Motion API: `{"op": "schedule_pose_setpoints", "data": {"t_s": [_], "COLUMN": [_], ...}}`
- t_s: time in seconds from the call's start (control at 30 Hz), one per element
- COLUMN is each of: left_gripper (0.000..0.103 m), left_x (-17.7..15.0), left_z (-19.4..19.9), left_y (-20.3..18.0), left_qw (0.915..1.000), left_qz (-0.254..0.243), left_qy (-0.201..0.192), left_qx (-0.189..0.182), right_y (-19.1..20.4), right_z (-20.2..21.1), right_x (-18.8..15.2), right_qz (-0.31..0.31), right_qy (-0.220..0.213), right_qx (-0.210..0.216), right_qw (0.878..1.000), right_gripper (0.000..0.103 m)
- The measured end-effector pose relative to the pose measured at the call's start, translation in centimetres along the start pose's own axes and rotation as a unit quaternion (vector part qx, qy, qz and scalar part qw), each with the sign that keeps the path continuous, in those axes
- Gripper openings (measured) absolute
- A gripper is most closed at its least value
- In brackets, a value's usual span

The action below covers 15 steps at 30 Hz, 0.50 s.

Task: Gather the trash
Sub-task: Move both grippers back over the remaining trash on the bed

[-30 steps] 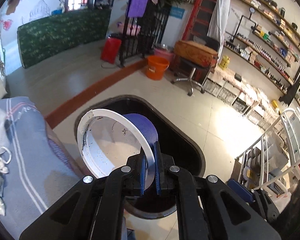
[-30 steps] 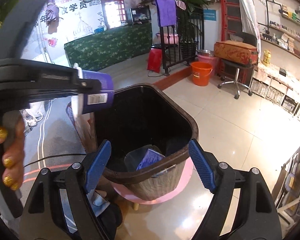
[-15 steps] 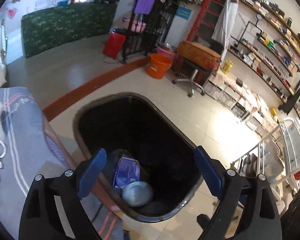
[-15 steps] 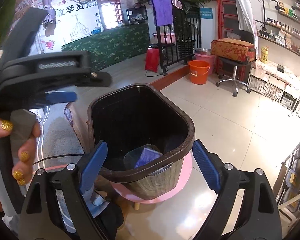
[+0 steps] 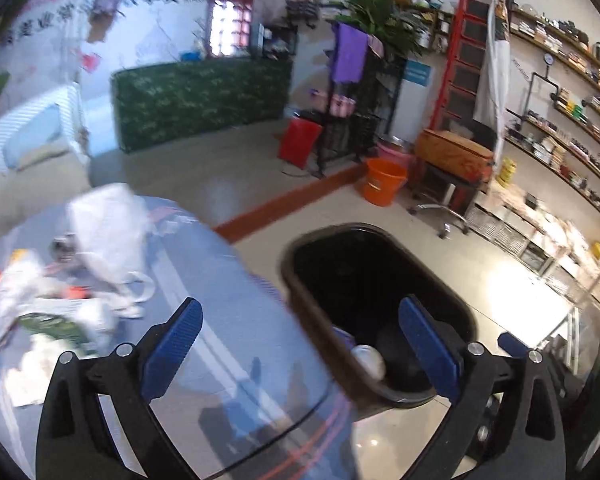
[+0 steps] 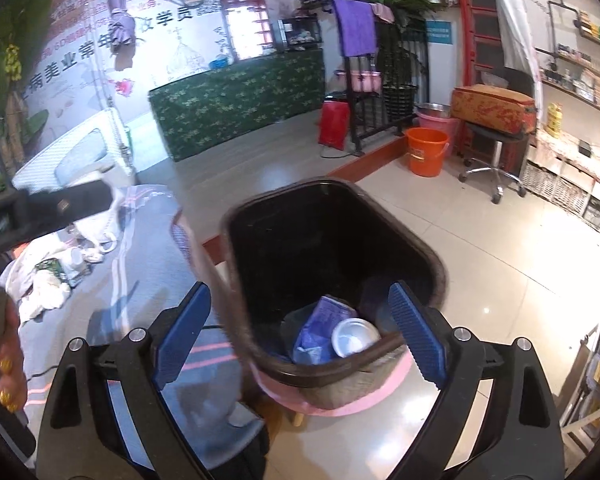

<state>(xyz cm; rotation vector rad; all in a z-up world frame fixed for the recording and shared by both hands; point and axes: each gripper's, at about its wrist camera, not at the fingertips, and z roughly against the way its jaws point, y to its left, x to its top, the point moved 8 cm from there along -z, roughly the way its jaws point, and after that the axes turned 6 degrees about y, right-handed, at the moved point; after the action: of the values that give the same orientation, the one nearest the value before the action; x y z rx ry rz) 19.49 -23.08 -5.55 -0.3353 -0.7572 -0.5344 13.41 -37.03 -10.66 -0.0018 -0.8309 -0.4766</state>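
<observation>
A grey striped cloth covers the surface [image 5: 236, 320]; beyond it lie a tiled shop floor, an orange bucket [image 6: 426, 151] at one o'clock and shelves along the right wall. White bags and wrappers [image 5: 56, 292] lie on the cloth at nine o'clock of the left gripper [image 5: 300, 340], whose jaws have just swung wide apart, empty. The right gripper [image 6: 300, 332] also stands open, holding nothing. The dark bin [image 6: 332, 276] sits at twelve o'clock between its jaws, holding a white cup [image 6: 354, 337] and purple packet [image 6: 320, 332].

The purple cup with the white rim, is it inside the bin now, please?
Inside. The purple cup lies tipped on its side at the bottom of the bin, white mouth facing up; neither gripper holds anything.
</observation>
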Motion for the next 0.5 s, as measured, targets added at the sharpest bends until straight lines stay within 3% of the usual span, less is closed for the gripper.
{"op": "schedule_pose_setpoints", "data": {"t_s": [0.5], "left_gripper": [0.097], "left_x": [-4.8], "left_z": [6.5], "left_y": [10.5], "left_qw": [0.9914], "left_qz": [0.089], "left_qy": [-0.022], "left_qx": [0.094], "right_y": [11.7], "right_z": [0.0], "right_x": [0.6], "right_qz": [0.089], "right_qy": [0.007], "right_qx": [0.095], "right_qw": [0.991], "right_gripper": [0.09]}}
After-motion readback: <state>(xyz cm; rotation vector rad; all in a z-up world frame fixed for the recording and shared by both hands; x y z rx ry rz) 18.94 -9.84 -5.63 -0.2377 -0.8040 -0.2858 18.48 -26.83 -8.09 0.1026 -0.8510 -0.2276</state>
